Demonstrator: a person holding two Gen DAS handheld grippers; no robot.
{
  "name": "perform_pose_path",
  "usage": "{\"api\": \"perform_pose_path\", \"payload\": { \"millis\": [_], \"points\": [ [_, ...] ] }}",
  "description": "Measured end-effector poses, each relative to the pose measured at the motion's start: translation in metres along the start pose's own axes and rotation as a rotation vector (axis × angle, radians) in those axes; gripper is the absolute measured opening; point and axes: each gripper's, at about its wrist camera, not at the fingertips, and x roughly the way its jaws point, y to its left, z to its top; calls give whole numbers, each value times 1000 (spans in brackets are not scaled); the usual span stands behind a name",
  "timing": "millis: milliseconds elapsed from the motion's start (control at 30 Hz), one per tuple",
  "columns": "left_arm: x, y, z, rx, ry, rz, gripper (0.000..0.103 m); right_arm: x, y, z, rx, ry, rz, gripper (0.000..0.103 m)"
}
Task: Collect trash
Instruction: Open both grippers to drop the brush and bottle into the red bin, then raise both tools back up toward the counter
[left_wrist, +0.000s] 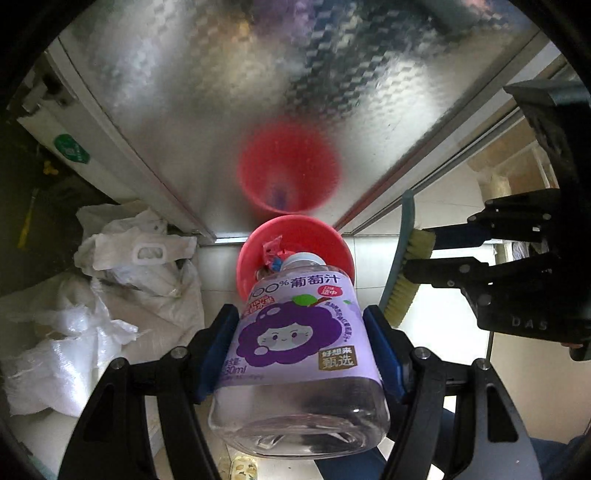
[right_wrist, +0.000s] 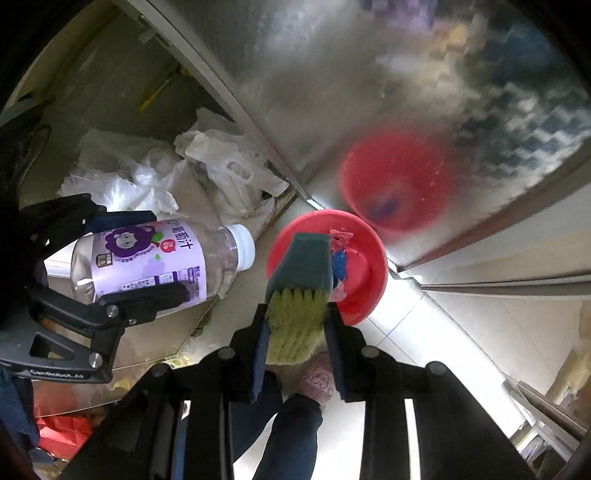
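Left fingers (left_wrist: 303, 332) clamp juice bottle (left_wrist: 299, 354), right fingers (right_wrist: 297, 325) grip brush (right_wrist: 299, 288), above red bin (right_wrist: 364, 273).

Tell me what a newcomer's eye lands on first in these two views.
First, the purple-labelled grape juice bottle, empty and capped, clamped in the left tool. Next, the red bin on the pale floor below, scraps inside, mirrored in the shiny metal door. Then the green brush gripped in the right tool, above the bin.
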Motion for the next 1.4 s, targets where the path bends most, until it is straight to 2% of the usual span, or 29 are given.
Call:
{"api": "perform_pose_path", "payload": {
  "millis": [200, 300, 367, 567, 933, 967, 1033, 1233, 1400],
  "points": [
    [23, 9, 4, -16, 2, -7, 67, 18, -8, 2, -10, 2, -7, 30],
    [28, 10, 3, -23, 11, -13, 67, 28, -12, 3, 1, 22, 10, 39],
    [29, 11, 4, -29, 15, -13, 67, 29, -12, 3, -2, 13, 11, 53],
    [36, 12, 5, -47, 21, -24, 67, 29, -17, 1, 32, 5, 21, 60],
    [52, 13, 7, -54, 41, -39, 68, 27, -21, -6, 54, 3, 35, 61],
    [52, 14, 7, -61, 39, -45, 69, 28, -21, -6, 59, 3, 35, 61],
    [51, 16, 9, -68, 29, -44, 82, 28, -23, -7, 69, 3, 33, 61],
    [51, 15, 11, -53, 33, 2, 82, 26, -27, -10, 90, 8, 51, 61],
    [39, 12, 7, -35, -5, -7, 85, 18, -20, -11, 80, 5, 40, 61]
  ]
}}
